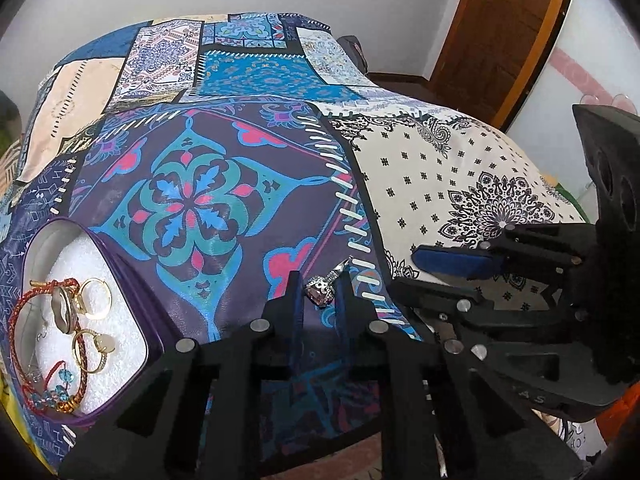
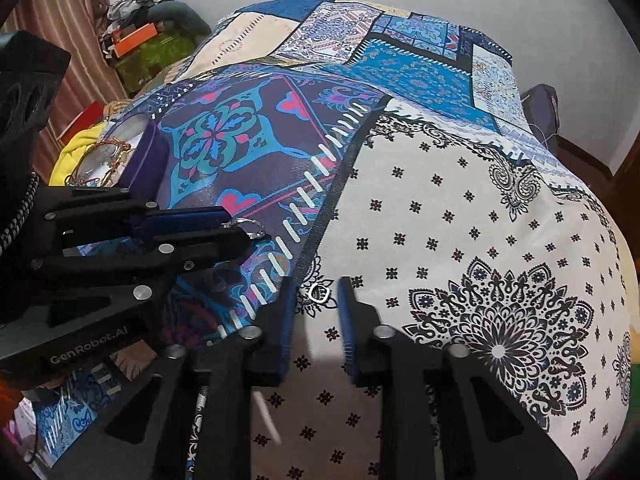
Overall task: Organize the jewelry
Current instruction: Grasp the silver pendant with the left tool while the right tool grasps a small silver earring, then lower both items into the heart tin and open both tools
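Observation:
A silver ring with a pink stone [image 1: 320, 291] lies on the patterned bedspread, between the tips of my left gripper [image 1: 319, 286], whose jaws stand a little apart around it. From the right wrist view the left gripper [image 2: 244, 229] has the ring [image 2: 250, 227] at its tips. A small silver ring [image 2: 319, 293] lies on the white patch, between the open fingers of my right gripper [image 2: 318, 292]. A purple jewelry box [image 1: 132, 292] at the left holds gold rings [image 1: 94, 296] and red bracelets [image 1: 24, 312] on white foam.
The right gripper [image 1: 440, 258] reaches in from the right in the left wrist view. A wooden door [image 1: 496, 32] stands behind the bed. Clutter and an orange box [image 2: 134, 38] lie beyond the bed's left side. The jewelry box [image 2: 144, 152] sits near the bed's left edge.

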Demonstrator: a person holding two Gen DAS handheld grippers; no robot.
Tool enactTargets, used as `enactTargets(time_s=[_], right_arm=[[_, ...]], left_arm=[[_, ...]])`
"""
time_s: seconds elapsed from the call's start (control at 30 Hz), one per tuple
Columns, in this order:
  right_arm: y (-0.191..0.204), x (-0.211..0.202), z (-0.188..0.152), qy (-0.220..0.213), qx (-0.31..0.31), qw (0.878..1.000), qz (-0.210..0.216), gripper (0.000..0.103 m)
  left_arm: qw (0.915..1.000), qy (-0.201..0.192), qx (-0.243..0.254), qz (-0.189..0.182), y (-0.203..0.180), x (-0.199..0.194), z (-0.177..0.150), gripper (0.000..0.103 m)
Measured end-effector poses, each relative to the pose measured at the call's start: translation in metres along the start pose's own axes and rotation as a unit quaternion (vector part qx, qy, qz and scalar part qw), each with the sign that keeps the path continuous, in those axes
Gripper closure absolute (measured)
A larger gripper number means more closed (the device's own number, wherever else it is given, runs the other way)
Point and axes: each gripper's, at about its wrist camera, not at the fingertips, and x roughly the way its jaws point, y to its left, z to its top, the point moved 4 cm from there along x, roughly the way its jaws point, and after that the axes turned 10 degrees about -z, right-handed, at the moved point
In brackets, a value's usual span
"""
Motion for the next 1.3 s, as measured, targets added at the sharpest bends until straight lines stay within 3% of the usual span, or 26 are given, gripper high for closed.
enactTargets(time_s=[0.03,0.67,1.1,1.3], right_arm=[[0.001,0.0,0.0,-0.001,-0.001,1.0,0.003,0.094],[0.009,-0.034,0.009,-0.041,0.012,0.999,0.004,0.094],[0.041,-0.087,0.046,-0.115,0.008,0.993,0.02,0.094],[0.066,-0.101,0.065,-0.141,-0.001,0.989,0.036,0.094]], left_arm=[[1.0,-0.001,0.002,0.002,-0.001,0.0,0.0,0.088],[0.9994,-0.034,-0.009,-0.002,-0.007,-0.039,-0.012,0.088],[0.9924,-0.12,-0.009,0.025,-0.001,-0.132,0.0,0.088],[0.9849,-0.164,-0.023,0.05,0.023,-0.179,0.002,0.088]])
